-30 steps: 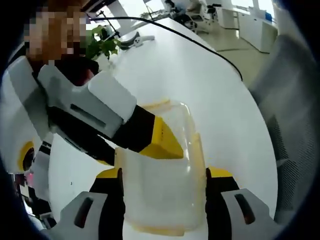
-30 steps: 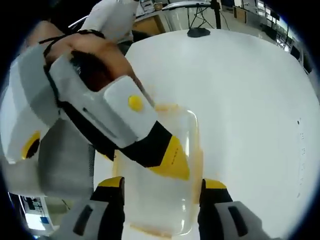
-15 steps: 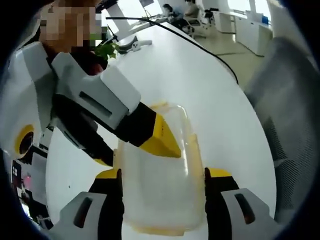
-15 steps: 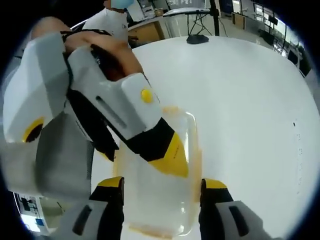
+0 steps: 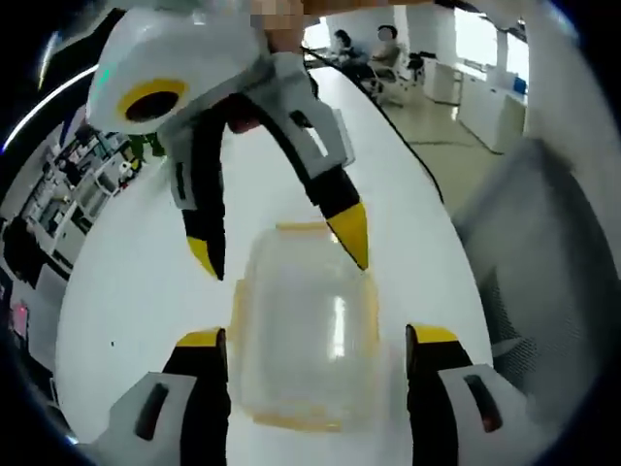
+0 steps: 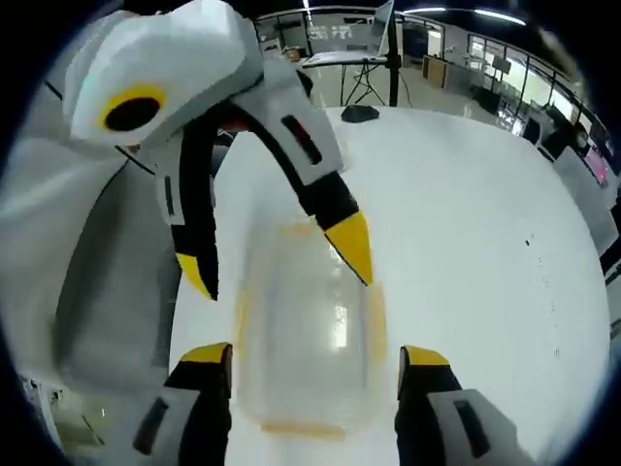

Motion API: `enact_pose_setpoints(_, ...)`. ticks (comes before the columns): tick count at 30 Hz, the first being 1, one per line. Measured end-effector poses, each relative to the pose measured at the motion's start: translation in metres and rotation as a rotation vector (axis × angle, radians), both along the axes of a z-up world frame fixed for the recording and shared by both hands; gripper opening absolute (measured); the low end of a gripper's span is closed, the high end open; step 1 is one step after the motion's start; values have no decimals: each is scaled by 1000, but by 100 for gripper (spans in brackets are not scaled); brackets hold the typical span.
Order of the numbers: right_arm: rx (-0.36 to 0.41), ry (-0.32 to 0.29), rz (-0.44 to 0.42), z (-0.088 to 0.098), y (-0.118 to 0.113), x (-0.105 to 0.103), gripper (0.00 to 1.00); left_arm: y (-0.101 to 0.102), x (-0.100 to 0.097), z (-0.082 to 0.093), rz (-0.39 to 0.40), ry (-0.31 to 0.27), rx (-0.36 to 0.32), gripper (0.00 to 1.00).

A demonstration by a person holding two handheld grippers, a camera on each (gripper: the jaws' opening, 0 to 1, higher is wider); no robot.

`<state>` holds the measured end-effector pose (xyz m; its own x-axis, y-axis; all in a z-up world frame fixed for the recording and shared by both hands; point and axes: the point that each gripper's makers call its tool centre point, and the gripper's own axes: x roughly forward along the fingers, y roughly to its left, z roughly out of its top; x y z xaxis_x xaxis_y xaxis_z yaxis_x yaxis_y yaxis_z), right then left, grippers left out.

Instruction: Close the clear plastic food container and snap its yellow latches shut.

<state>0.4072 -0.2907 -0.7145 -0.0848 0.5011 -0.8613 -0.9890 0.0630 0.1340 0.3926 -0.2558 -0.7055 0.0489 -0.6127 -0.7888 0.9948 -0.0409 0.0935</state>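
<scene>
Left gripper view: the clear container [image 5: 303, 335] sits on the white table [image 5: 136, 282], lid on, yellow trim around the edge, at 6 o'clock between the left gripper [image 5: 318, 342]'s two yellow-tipped jaws. Jaws spread wide on either side of the box, apart from its walls, nothing gripped. The right gripper [image 5: 281, 243] comes in from 12 o'clock, jaws wide, one tip at the container's far right corner, the other off its far left side; contact too blurry to tell. Mesh chair [image 5: 543, 272] at 3 o'clock, people seated at desks far back at 1 o'clock.

Right gripper view: the same container [image 6: 303, 330] at 6 o'clock on the table [image 6: 466, 223], blurred, between the right gripper [image 6: 316, 351]'s wide-open jaws, not clamped. The left gripper [image 6: 281, 248] reaches from 11 o'clock, jaws open, one tip over the far right part of the lid. Grey chair back [image 6: 92, 291] at 9 o'clock. Latch state unclear.
</scene>
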Motion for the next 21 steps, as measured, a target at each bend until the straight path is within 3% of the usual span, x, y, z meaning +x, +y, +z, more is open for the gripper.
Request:
enact_pose_setpoints(3,0,4,-23,0,-5,-5,84,10,5,-2,6,13,29,84)
enact_pose_setpoints(5,17,-24,-46,0,-5,-4,97,15,8,-4,11,27,40,91)
enact_pose_setpoints(6,27,-37,-40,0,-5,-5,99,18,9,-6,14,41,47,94)
enact_pose_setpoints(7,28,-42,-33,-1,-6,-7,99,20,9,-8,15,51,52,99)
enact_pose_setpoints(12,-43,-123,29,-19,-16,-8,99,32,12,-27,28,104,135,99)
enact_pose_setpoints(16,-50,-138,28,-32,-16,-10,98,32,14,-40,0,66,173,99)
enact_pose_setpoints(19,-52,-142,33,-37,-15,-11,86,28,13,-47,-1,70,176,94)
enact_pose_setpoints(21,-64,-139,36,-42,-15,-12,83,28,13,-53,-21,43,201,88)
